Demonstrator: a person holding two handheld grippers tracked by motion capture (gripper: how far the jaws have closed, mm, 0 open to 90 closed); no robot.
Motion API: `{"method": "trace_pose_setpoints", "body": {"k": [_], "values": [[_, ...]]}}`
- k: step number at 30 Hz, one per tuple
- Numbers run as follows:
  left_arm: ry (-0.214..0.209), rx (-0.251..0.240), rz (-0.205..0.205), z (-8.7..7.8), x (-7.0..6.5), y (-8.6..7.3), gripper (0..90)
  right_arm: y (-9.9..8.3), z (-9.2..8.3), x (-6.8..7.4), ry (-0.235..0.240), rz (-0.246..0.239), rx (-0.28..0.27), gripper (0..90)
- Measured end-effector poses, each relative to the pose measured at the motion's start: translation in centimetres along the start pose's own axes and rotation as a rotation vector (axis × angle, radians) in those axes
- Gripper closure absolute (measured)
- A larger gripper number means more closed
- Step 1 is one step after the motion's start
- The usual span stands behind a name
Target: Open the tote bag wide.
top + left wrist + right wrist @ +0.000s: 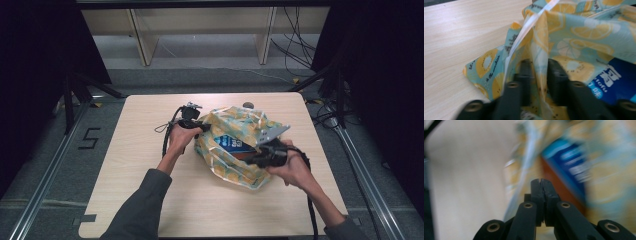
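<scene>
Left gripper (537, 66) fingers part-open astride bag (584, 32) edge; right gripper (541, 182) fingers closed, empty, blue box (571, 162) beyond.

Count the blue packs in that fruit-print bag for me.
1. A blue pack shows through the open mouth of the fruit-print bag at mid-table, between the two grippers. Others may be hidden under the bag's folds.
</scene>
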State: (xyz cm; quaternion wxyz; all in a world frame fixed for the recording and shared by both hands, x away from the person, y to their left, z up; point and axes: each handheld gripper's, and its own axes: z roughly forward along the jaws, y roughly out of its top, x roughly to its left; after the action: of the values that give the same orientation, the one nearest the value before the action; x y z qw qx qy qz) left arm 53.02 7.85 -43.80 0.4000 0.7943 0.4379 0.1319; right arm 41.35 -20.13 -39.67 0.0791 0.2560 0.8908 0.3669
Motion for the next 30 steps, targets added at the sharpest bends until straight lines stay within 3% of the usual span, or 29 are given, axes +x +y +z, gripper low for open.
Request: {"method": "trace_pose_setpoints", "body": {"k": [2, 4, 5, 7, 9, 12, 14, 15, 16, 17, 19, 21, 22, 23, 24, 26, 28, 30], "values": [[0.008, -0.032, 0.047, -1.4, -0.9, 0.4, 56.6, 1.2, -0.3, -1.4, -0.050, 0.013, -0.023, 89.5], [-0.009, -0.089, 0.067, -3.0, -1.8, 0.6, 56.6, 2.1, 0.3, -2.4, -0.066, 0.009, -0.005, 89.5], [-0.024, -0.110, 0.077, -3.8, -2.3, 0.7, 57.2, 2.5, 0.9, -2.7, -0.060, 0.022, 0.035, 89.5], [-0.090, -0.124, 0.093, -4.6, -3.5, 0.3, 62.9, 2.8, 2.6, -2.9, -0.044, 0.000, 0.106, 89.6], [-0.151, -0.088, 0.130, -4.2, -4.7, -0.5, 67.8, 2.9, 4.3, -3.1, -0.044, -0.030, 0.170, 90.0], [-0.238, -0.009, 0.155, -2.8, -6.2, -2.3, 74.6, 2.7, 6.3, -3.8, -0.081, -0.014, 0.245, 90.0], [-0.222, 0.089, 0.241, -2.1, -6.5, -3.5, 79.8, 2.7, 6.8, -4.7, -0.130, -0.019, 0.266, 90.0], [-0.222, 0.089, 0.241, -2.1, -6.5, -3.5, 81.5, 2.7, 6.8, -5.2, -0.156, 0.000, 0.267, 90.0], [-0.236, 0.161, 0.278, -2.0, -6.5, -4.8, 82.4, 2.8, 6.7, -6.1, -0.191, -0.007, 0.257, 90.0], [-0.245, 0.177, 0.288, -2.1, -6.7, -5.6, 82.2, 2.9, 6.3, -7.0, -0.235, 0.008, 0.262, 90.0], [-0.270, 0.194, 0.318, -2.6, -7.3, -7.0, 81.5, 3.1, 5.9, -9.0, -0.318, 0.055, 0.259, 90.0], [-0.281, 0.196, 0.309, -2.8, -8.0, -8.4, 81.3, 3.1, 5.8, -10.9, -0.366, 0.100, 0.242, 90.0], [-0.283, 0.213, 0.314, -2.8, -8.2, -8.9, 81.4, 3.1, 5.9, -11.8, -0.365, 0.131, 0.244, 90.0], [-0.283, 0.213, 0.314, -2.8, -8.2, -8.9, 81.3, 3.1, 5.9, -11.8, -0.365, 0.131, 0.244, 90.0], [-0.277, 0.262, 0.384, -2.6, -8.4, -9.5, 81.5, 3.0, 6.2, -13.2, -0.375, 0.156, 0.233, 90.0], [-0.269, 0.259, 0.369, -2.2, -8.7, -9.9, 81.4, 3.1, 6.5, -13.8, -0.394, 0.168, 0.238, 90.0], [-0.262, 0.250, 0.378, -2.4, -8.8, -9.7, 79.3, 2.9, 7.0, -14.0, -0.372, 0.174, 0.254, 89.6], [-0.280, 0.210, 0.380, -3.2, -8.9, -8.8, 77.5, 3.0, 6.7, -13.3, -0.347, 0.159, 0.265, 88.7]]}}
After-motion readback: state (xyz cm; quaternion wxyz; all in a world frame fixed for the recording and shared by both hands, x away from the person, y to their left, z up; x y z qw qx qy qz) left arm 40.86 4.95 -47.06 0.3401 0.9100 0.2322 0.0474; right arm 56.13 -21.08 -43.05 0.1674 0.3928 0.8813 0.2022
